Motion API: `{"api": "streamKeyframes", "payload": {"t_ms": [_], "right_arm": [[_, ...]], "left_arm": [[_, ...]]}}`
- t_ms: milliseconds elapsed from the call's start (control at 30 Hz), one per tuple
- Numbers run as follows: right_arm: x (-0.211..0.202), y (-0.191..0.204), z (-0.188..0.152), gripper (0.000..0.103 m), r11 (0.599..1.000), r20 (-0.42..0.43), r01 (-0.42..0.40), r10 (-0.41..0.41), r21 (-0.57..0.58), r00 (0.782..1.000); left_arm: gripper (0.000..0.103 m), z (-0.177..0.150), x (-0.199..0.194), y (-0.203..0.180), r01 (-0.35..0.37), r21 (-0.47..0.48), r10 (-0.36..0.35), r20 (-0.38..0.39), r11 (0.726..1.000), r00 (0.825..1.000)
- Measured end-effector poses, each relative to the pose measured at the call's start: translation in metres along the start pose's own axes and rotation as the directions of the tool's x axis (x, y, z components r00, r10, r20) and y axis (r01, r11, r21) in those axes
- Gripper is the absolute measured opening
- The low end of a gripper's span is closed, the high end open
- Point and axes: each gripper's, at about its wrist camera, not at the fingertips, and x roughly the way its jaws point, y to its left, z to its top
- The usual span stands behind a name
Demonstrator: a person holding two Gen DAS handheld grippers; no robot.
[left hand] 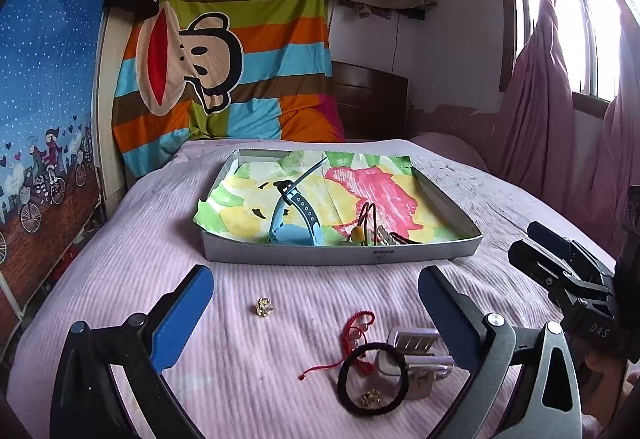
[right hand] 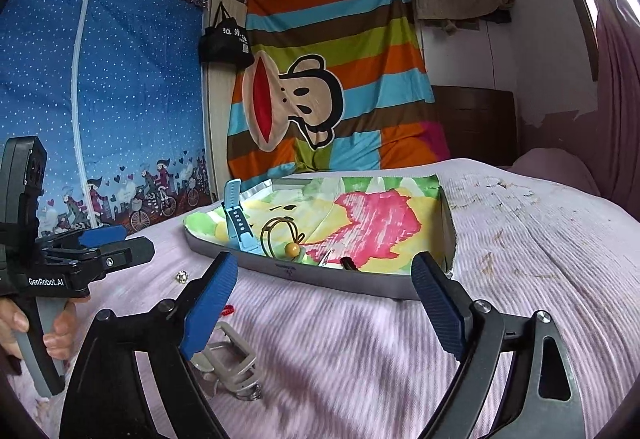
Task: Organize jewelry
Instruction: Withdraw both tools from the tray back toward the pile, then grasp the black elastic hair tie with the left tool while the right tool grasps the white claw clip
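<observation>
Left tool [left hand: 316,303] and right tool [right hand: 324,289], both spread, empty. Black hair tie [left hand: 374,379] lies on the bed [left hand: 248,371] before the tray [left hand: 344,255]: light, limp, best pinched across its band.

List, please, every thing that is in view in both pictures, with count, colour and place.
Shallow grey cardboard tray: one, lined with colourful paper, on the bed.
Light blue watch strap: one, inside the tray, left part.
Yellow bead with brown loop: one, inside the tray, near front wall.
Small gold earring: one, on the pink bedspread, before the tray.
Red braided string bracelet: one, on the bedspread.
Black round hair tie: one, around a second gold piece.
Pale lilac watch: one, beside the hair tie.
Pink ribbed bedspread: one.
Left claw: open.
Right claw: open.
</observation>
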Motion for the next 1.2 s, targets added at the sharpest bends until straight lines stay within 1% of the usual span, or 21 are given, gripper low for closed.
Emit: {"api": "streamKeyframes", "payload": {"t_ms": [133,300,400,467,533,700,767,833,867,900,967,1033,1067,1133,1200], "right_arm": [[-0.004,0.002,-0.006,0.085,1.0,-0.034,-0.019,0.019,-0.019,0.999],[0.001,0.006,-0.012,0.085,0.998,-0.094,-0.058,0.054,-0.035,0.994],[0.006,0.008,-0.019,0.085,0.996,-0.128,-0.076,0.071,-0.039,0.989],[0.008,0.008,-0.022,0.082,0.995,-0.145,-0.088,0.082,-0.038,0.986],[0.011,0.008,-0.025,0.073,0.994,-0.163,-0.102,0.094,-0.037,0.982],[0.019,0.011,-0.03,0.068,0.992,-0.191,-0.122,0.111,-0.042,0.975],[0.021,0.012,-0.032,0.067,0.99,-0.201,-0.131,0.119,-0.044,0.972],[0.023,0.013,-0.034,0.06,0.989,-0.213,-0.139,0.127,-0.044,0.969],[0.024,0.013,-0.035,0.059,0.989,-0.219,-0.143,0.131,-0.043,0.967],[0.026,0.014,-0.035,0.058,0.988,-0.226,-0.149,0.135,-0.042,0.965],[0.028,0.015,-0.036,0.055,0.987,-0.238,-0.155,0.14,-0.043,0.961],[0.031,0.017,-0.036,0.049,0.986,-0.25,-0.163,0.148,-0.043,0.957],[0.032,0.017,-0.037,0.047,0.985,-0.255,-0.167,0.151,-0.043,0.955],[0.035,0.019,-0.038,0.043,0.984,-0.267,-0.174,0.156,-0.043,0.951],[0.038,0.02,-0.039,0.04,0.982,-0.279,-0.182,0.163,-0.042,0.946]], "left_arm": [[0.103,-0.007,-0.004,0.004,-0.001,0.01,0.001,-0.03,1.0,1.0],[0.103,-0.018,-0.002,0.005,0.015,0.042,-0.01,-0.105,0.999,0.994],[0.103,-0.022,-0.001,0.003,0.039,0.058,-0.03,-0.143,0.998,0.989],[0.102,-0.024,0.001,0.001,0.055,0.07,-0.044,-0.161,0.996,0.986],[0.1,-0.027,0.003,-0.002,0.076,0.079,-0.061,-0.182,0.994,0.981],[0.096,-0.033,0.009,-0.005,0.114,0.09,-0.09,-0.235,0.989,0.968],[0.092,-0.035,0.011,-0.006,0.121,0.087,-0.096,-0.247,0.989,0.964],[0.085,-0.036,0.013,-0.005,0.128,0.081,-0.103,-0.259,0.988,0.96],[0.083,-0.037,0.013,-0.005,0.131,0.078,-0.107,-0.263,0.988,0.959],[0.078,-0.037,0.014,-0.005,0.138,0.072,-0.114,-0.269,0.988,0.956],[0.072,-0.038,0.016,-0.004,0.153,0.057,-0.131,-0.283,0.987,0.95],[0.063,-0.038,0.019,-0.002,0.166,0.042,-0.146,-0.297,0.985,0.943],[0.061,-0.039,0.021,-0.002,0.172,0.036,-0.153,-0.303,0.984,0.941],[0.053,-0.04,0.023,-0.001,0.186,0.025,-0.169,-0.315,0.982,0.934],[0.048,-0.041,0.026,-0.002,0.199,0.017,-0.183,-0.327,0.98,0.927]]}}
